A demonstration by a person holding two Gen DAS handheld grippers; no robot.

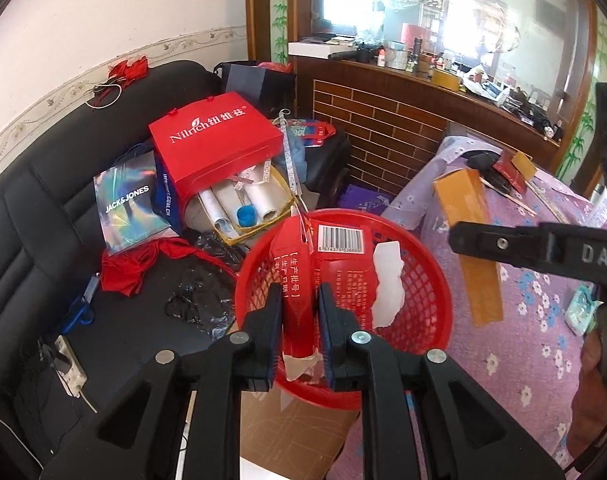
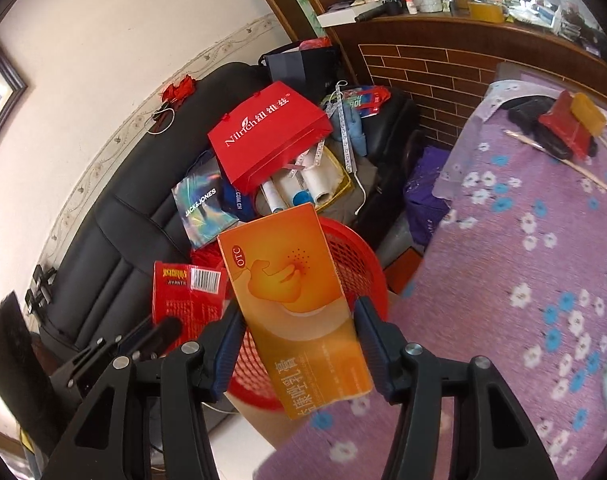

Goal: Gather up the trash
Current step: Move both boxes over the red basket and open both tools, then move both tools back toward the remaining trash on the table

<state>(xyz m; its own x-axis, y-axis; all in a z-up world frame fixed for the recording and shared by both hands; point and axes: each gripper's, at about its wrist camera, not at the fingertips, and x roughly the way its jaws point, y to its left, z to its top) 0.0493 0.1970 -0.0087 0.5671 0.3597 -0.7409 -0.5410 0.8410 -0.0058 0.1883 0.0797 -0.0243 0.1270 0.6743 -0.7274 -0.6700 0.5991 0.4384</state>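
My left gripper (image 1: pixel 300 320) hangs over a red mesh basket (image 1: pixel 423 304), shut on a torn red carton (image 1: pixel 299 280) with a barcode. The carton's white torn edge droops into the basket. In the right wrist view the same carton (image 2: pixel 187 300) stands upright at the left, over the basket's (image 2: pixel 355 268) near side. My right gripper (image 2: pixel 299 340) is shut on a flat orange medicine box (image 2: pixel 291 292), held tilted above the basket's rim. From the left wrist view that orange box (image 1: pixel 469 216) sits beside the basket, over the edge of the table.
A table with a purple flowered cloth (image 2: pixel 503 240) fills the right; a red pack (image 2: pixel 563 124), a yellow box (image 2: pixel 587 116) and thin sticks lie at its far end. Behind the basket a black sofa (image 1: pixel 43 208) holds a red paper bag (image 1: pixel 215 140), other bags and paper rolls.
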